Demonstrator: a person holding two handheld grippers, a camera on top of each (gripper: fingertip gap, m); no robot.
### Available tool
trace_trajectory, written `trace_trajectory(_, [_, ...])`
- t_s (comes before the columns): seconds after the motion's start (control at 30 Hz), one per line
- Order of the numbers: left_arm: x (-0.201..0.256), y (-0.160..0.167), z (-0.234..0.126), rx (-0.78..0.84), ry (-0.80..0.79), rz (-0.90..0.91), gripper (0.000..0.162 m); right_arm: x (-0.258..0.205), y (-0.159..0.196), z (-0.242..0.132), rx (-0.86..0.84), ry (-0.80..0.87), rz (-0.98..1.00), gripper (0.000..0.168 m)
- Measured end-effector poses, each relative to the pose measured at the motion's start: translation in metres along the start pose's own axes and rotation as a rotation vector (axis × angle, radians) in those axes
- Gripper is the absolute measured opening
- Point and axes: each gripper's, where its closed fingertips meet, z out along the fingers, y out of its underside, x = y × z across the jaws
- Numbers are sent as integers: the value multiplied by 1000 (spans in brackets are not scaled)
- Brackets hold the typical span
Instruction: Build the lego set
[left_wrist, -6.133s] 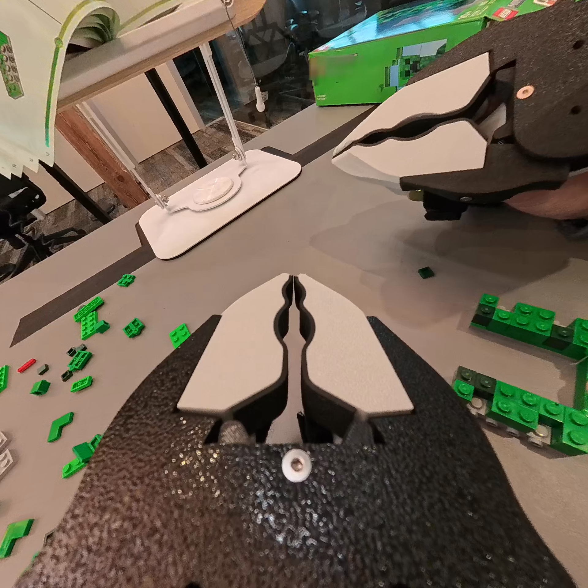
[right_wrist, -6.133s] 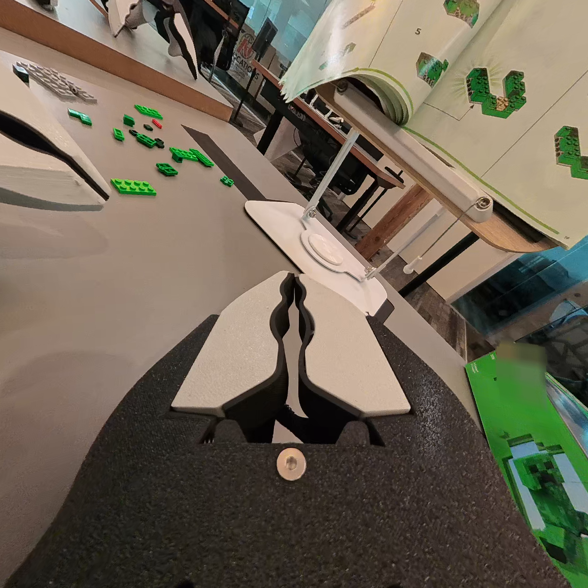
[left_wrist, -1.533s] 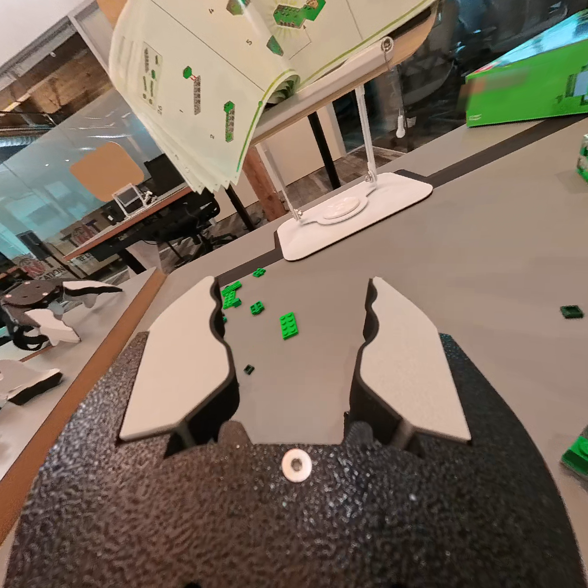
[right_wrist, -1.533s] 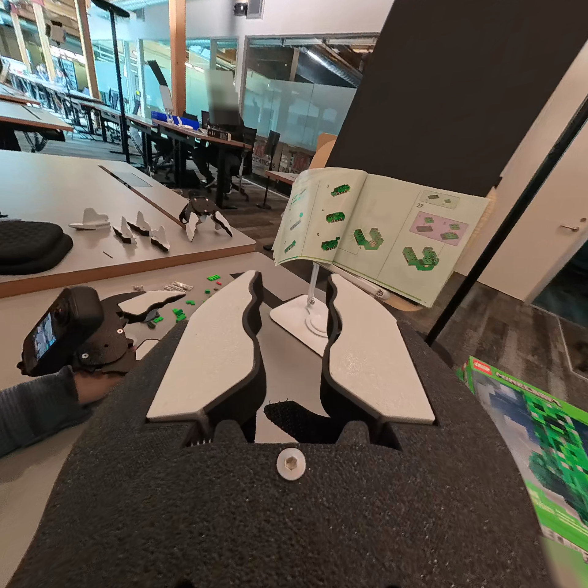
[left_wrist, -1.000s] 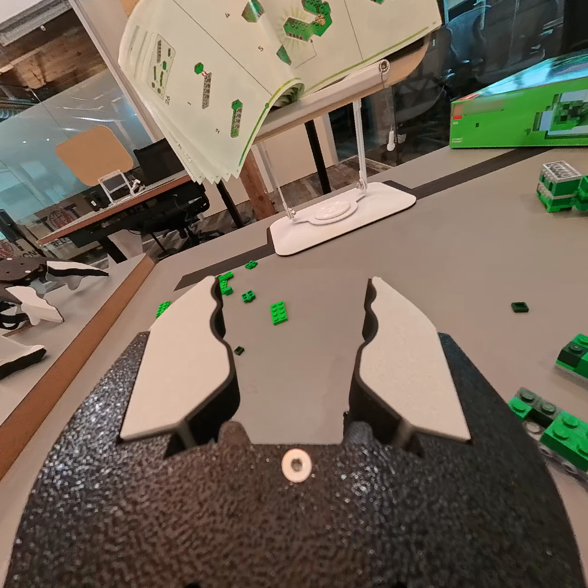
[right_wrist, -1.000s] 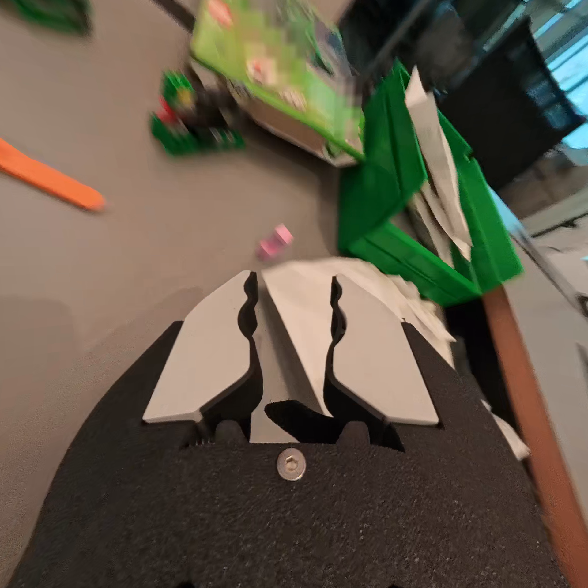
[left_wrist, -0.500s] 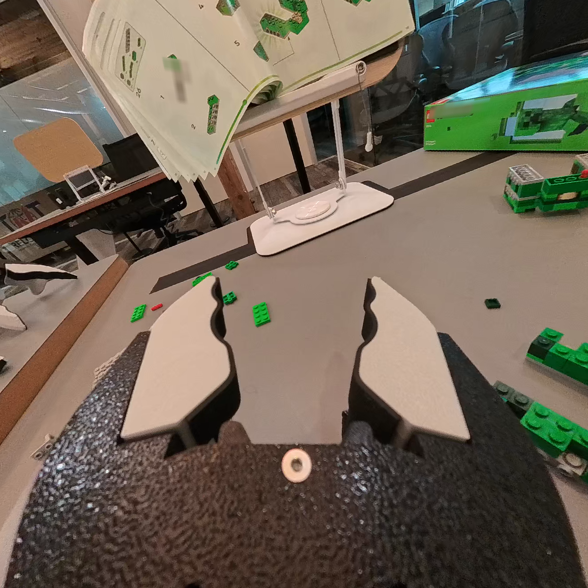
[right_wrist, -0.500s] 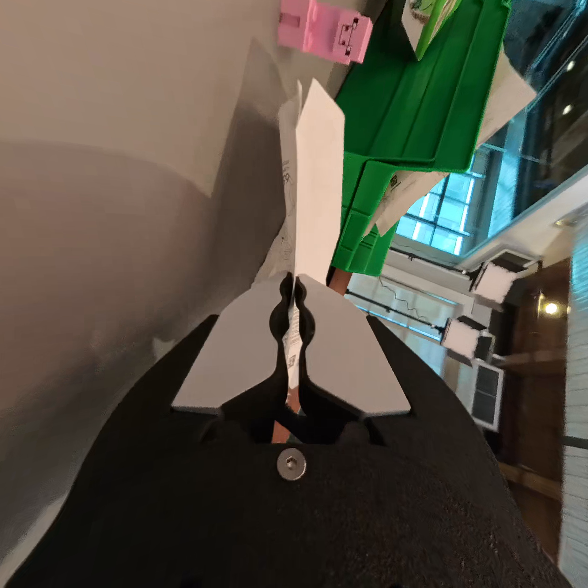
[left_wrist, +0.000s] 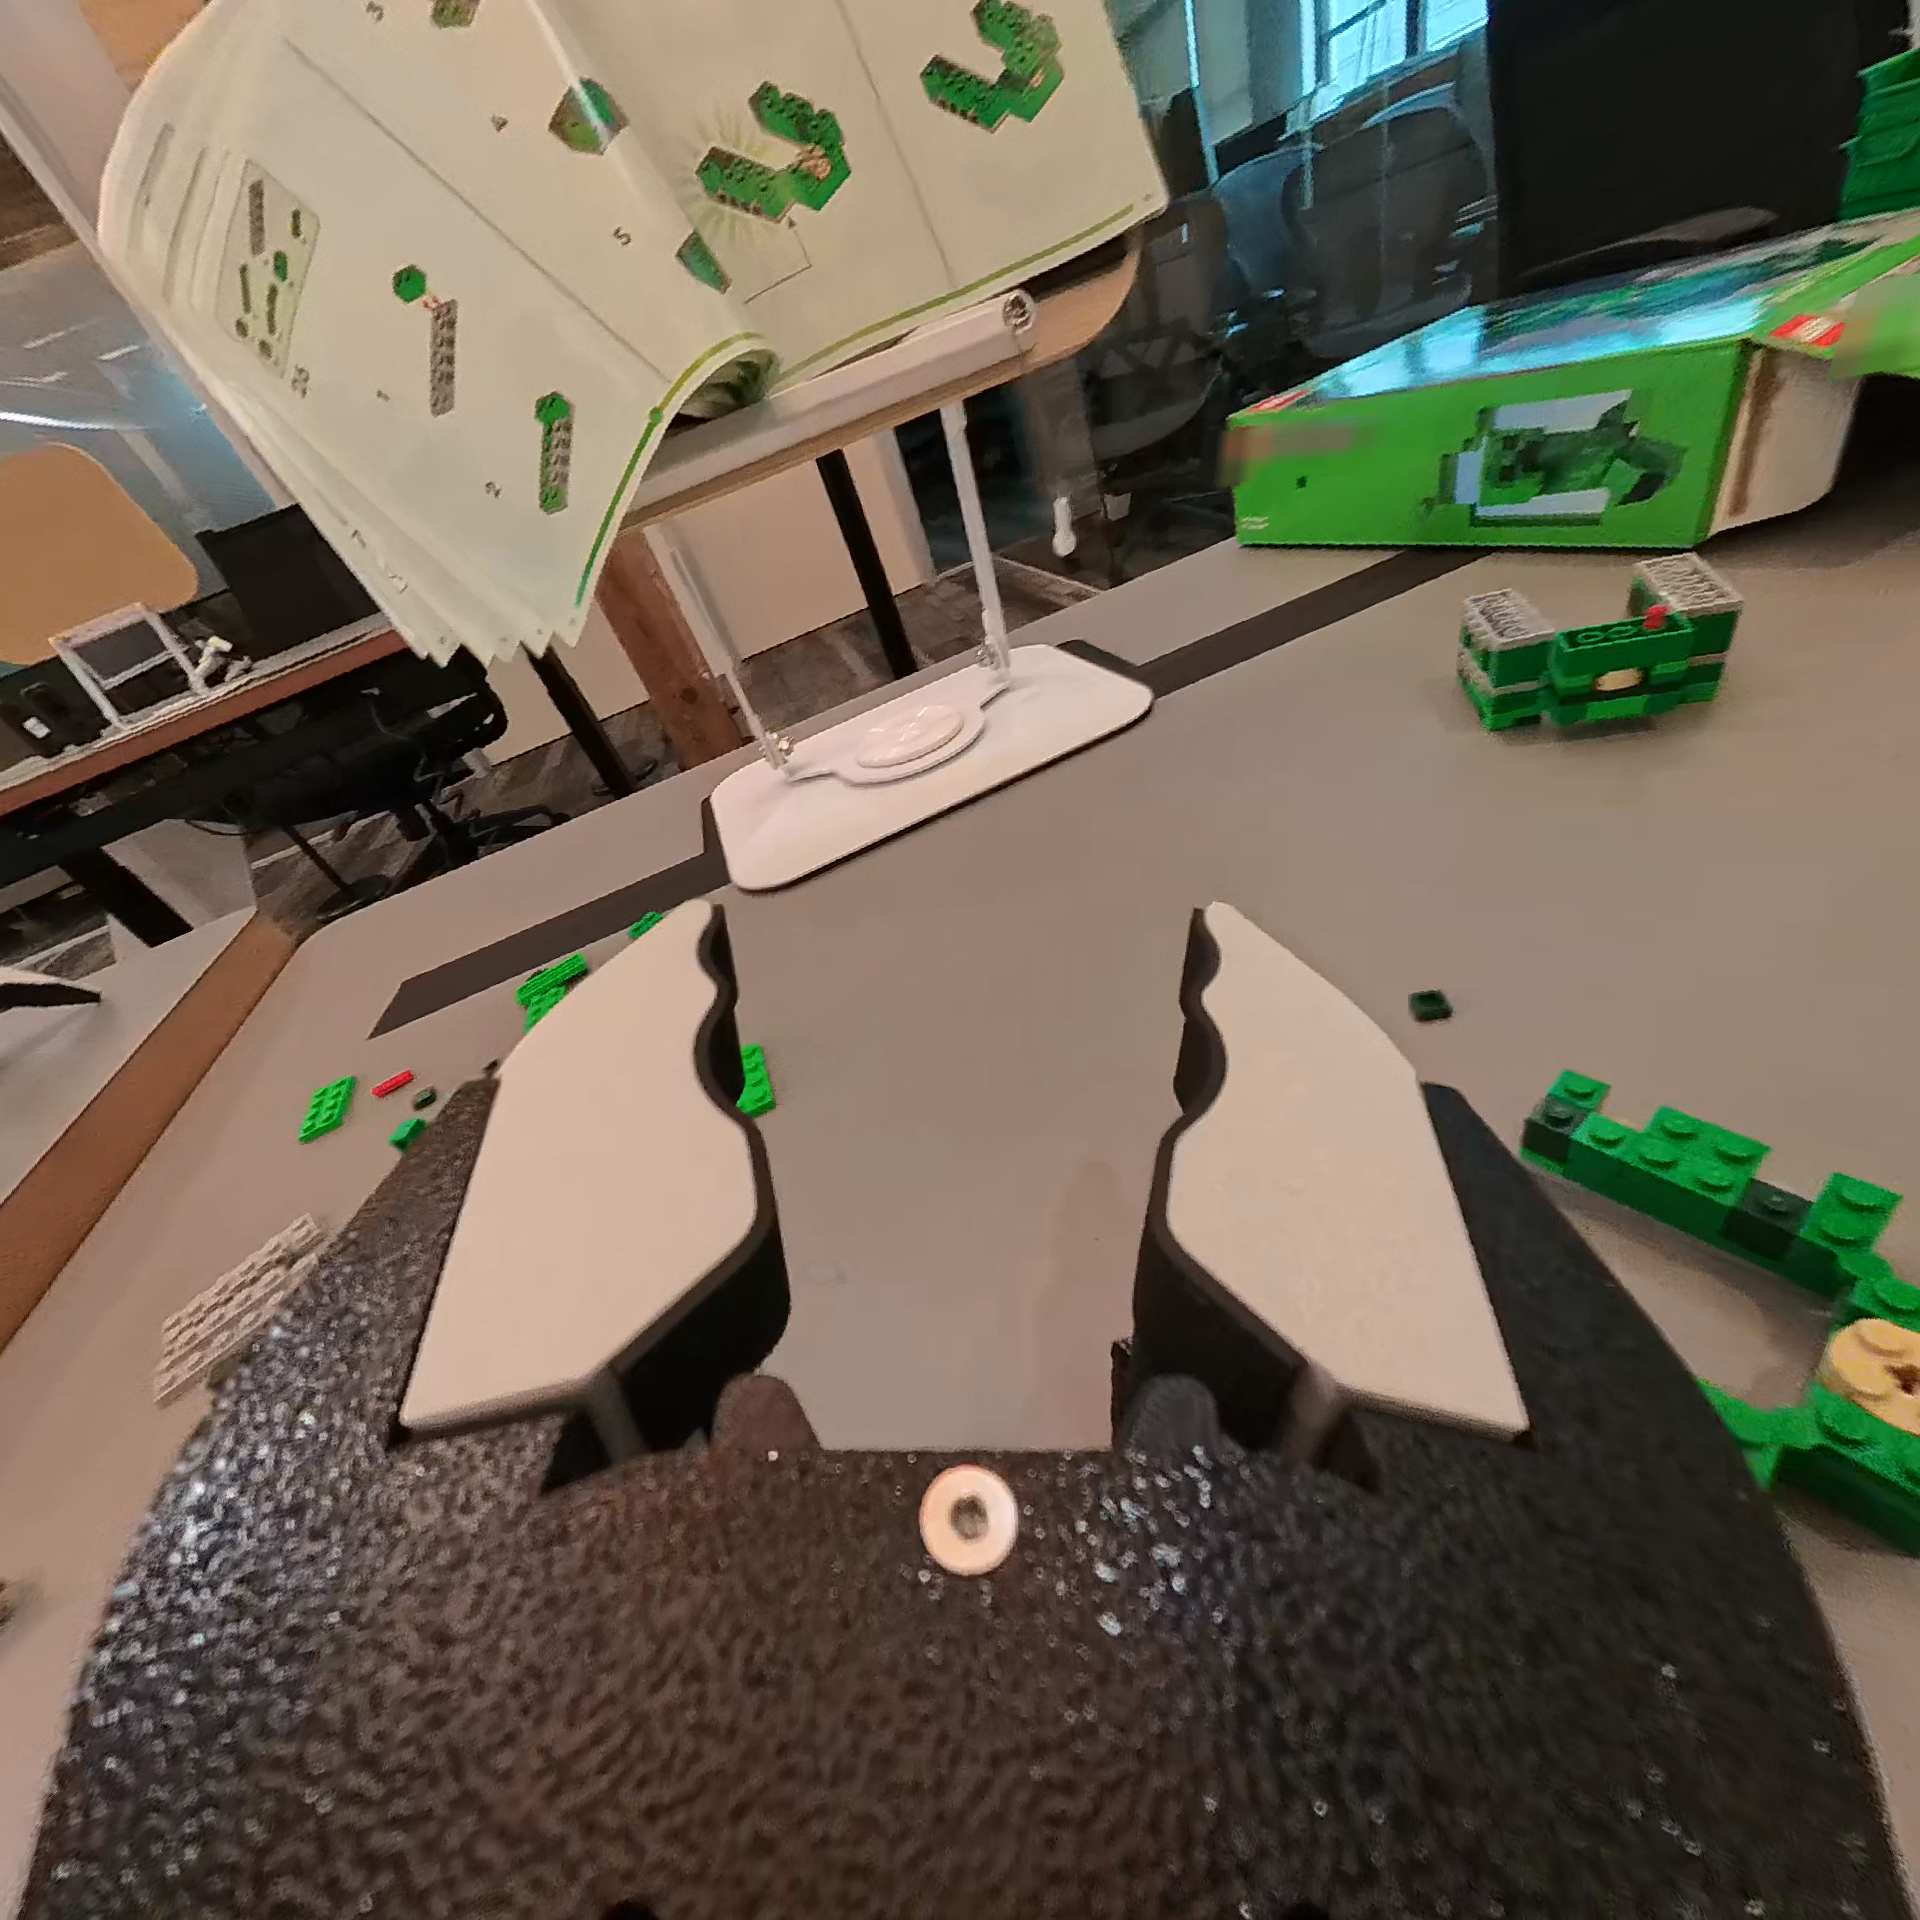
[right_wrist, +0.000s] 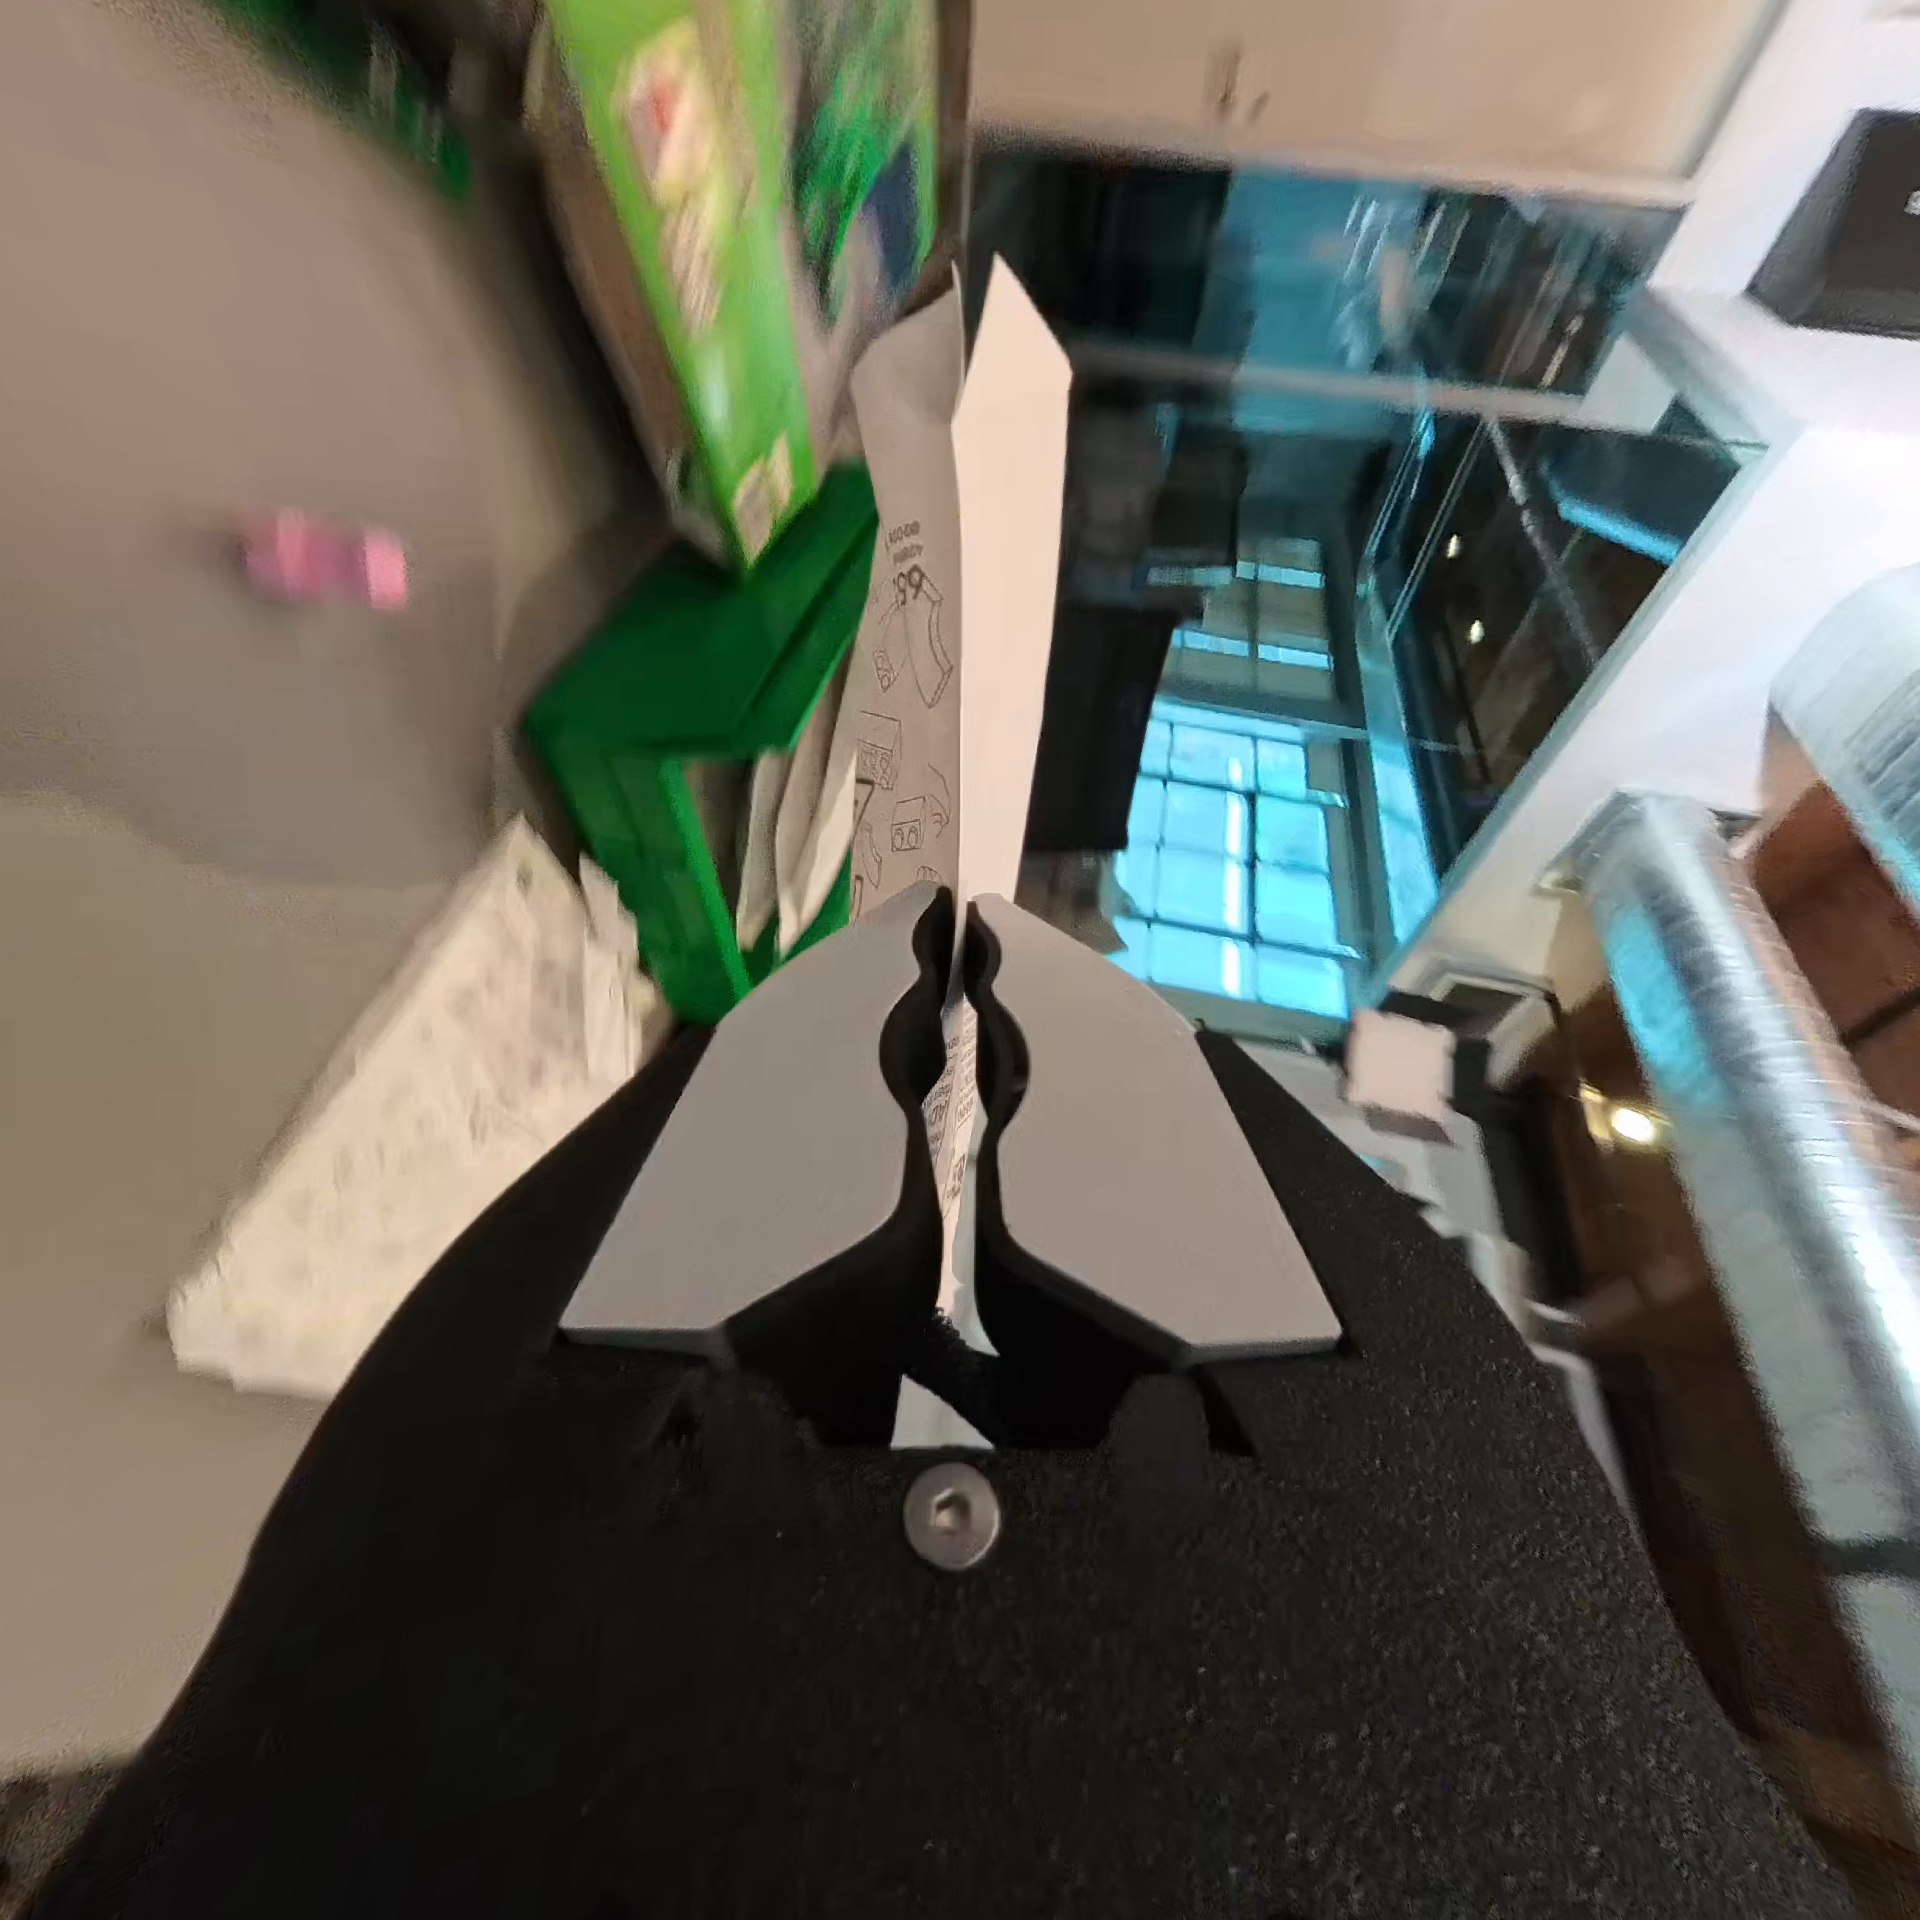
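Observation:
My left gripper (left_wrist: 956, 935) is open and empty above the grey table (left_wrist: 1039, 1143). A flat green brick assembly with a tan round piece (left_wrist: 1704, 1184) lies to its right. Loose green bricks (left_wrist: 328, 1108) lie to its left, and a green and grey block build (left_wrist: 1579, 670) stands farther back right. The open instruction booklet (left_wrist: 623, 208) rests on a white stand (left_wrist: 935, 769). My right gripper (right_wrist: 958, 909) is shut on a white paper bag (right_wrist: 1003, 582) and holds it up off the table, edge-on to the camera.
The green set box (left_wrist: 1507, 457) lies at the back right of the table. In the right wrist view a green bin (right_wrist: 707, 665) with papers, a white sheet (right_wrist: 416, 1122) and a pink block (right_wrist: 322, 556) show beside the lifted bag. The table's wooden edge (left_wrist: 135, 1122) runs at the left. The left gripper's tips are roughly 55 centimetres from the right gripper's. From my right tips it is roughly 25 centimetres to the pink block (right_wrist: 322, 556); from my left, 50 centimetres.
My right gripper closed on the white paper bag and lifted it off the table, swinging up. My left gripper stayed open and drifted back and right, bringing the green assembly into view.

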Motion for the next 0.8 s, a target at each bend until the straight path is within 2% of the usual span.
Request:
trace_trajectory(0.13, [13,-7,-1,24,34,35,81,63,-53,-25,397,-29,380,0])
trace_trajectory(0.3, [24,-9,-1,31,68,53,81,120,-113,-57,946,-253,889,0])
trace_trajectory(0.4, [24,-9,-1,31,70,55,81,137,-134,-63,1174,-333,1088,0])
trace_trajectory(0.6, [21,-7,-1,28,81,6,81,148,-160,-56,1428,-518,1432,0])
trace_trajectory(0.73, [20,-6,0,25,87,-7,80,148,-169,-42,1459,-657,1636,0])
trace_trajectory(0.8, [21,-6,1,23,91,-5,80,150,-170,-35,1454,-838,1861,0])
